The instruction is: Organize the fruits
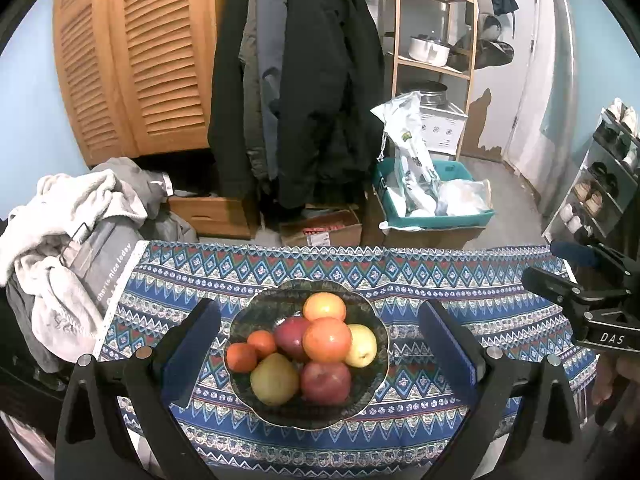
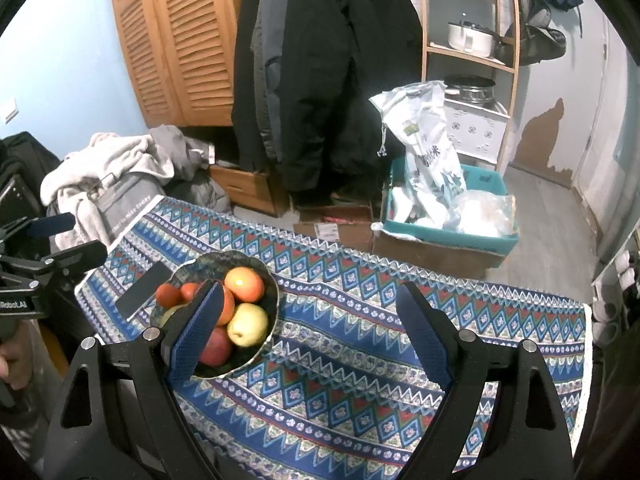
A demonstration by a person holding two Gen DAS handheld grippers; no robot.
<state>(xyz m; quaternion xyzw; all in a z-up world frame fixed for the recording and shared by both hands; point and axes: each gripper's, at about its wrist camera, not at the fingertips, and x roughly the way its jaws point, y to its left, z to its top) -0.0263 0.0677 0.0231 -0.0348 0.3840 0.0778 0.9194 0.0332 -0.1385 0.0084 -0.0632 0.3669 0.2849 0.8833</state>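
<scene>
A dark scalloped bowl sits on the patterned blue tablecloth. It holds several fruits: oranges, small tangerines, red apples, a yellow apple and a pear. My left gripper is open, its fingers straddling the bowl in view without touching any fruit. My right gripper is open over bare cloth, right of the bowl; its left finger hides part of the fruit. Each gripper shows at the edge of the other's view: right gripper, left gripper.
A dark flat rectangle lies on the cloth left of the bowl. Piled laundry sits beyond the table's left end. Behind the table hang coats; a teal crate with bags stands on the floor.
</scene>
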